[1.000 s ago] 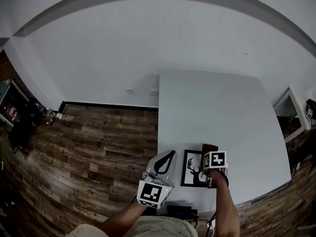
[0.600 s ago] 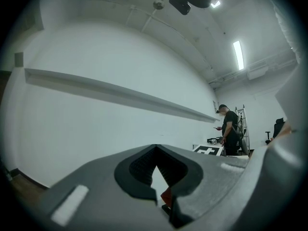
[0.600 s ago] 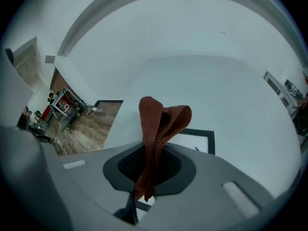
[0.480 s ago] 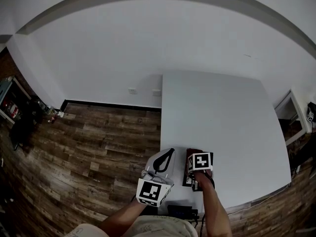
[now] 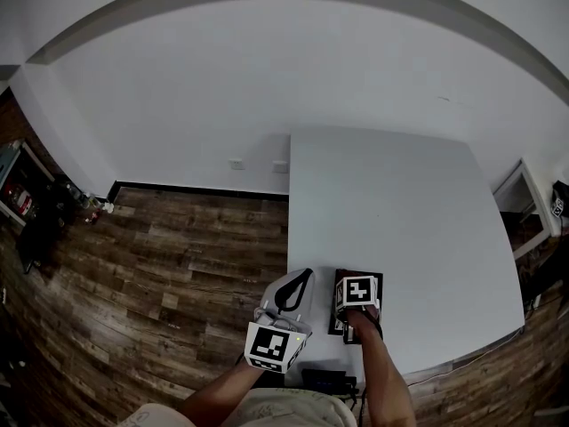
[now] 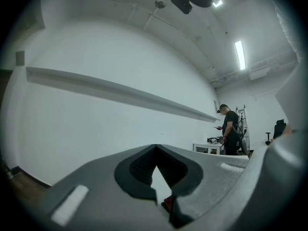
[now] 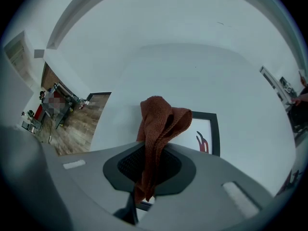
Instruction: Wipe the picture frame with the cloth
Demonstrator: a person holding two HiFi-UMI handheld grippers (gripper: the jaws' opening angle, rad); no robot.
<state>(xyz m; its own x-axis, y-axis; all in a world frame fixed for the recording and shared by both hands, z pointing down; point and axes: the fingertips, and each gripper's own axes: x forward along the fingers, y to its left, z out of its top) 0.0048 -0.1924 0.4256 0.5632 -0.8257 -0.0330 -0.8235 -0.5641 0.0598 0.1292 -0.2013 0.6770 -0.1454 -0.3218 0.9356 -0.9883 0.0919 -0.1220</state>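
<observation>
In the right gripper view a rust-red cloth is pinched in my right gripper and droops forward over the black picture frame. The frame lies flat on the white table, near its front left corner. From the head view my right gripper sits over the frame's left half and hides most of the frame. My left gripper hangs just left of the frame at the table's edge. It is shut, holds nothing, and in its own view the left gripper points at a white wall.
Wooden floor runs along the table's left edge. A dark object lies at the table's near edge. A low stand is beyond the right side. A person stands far off beside a small white table.
My right gripper has slid left across the frame with the cloth, from the frame's right side to its left half. The left gripper has stayed put.
</observation>
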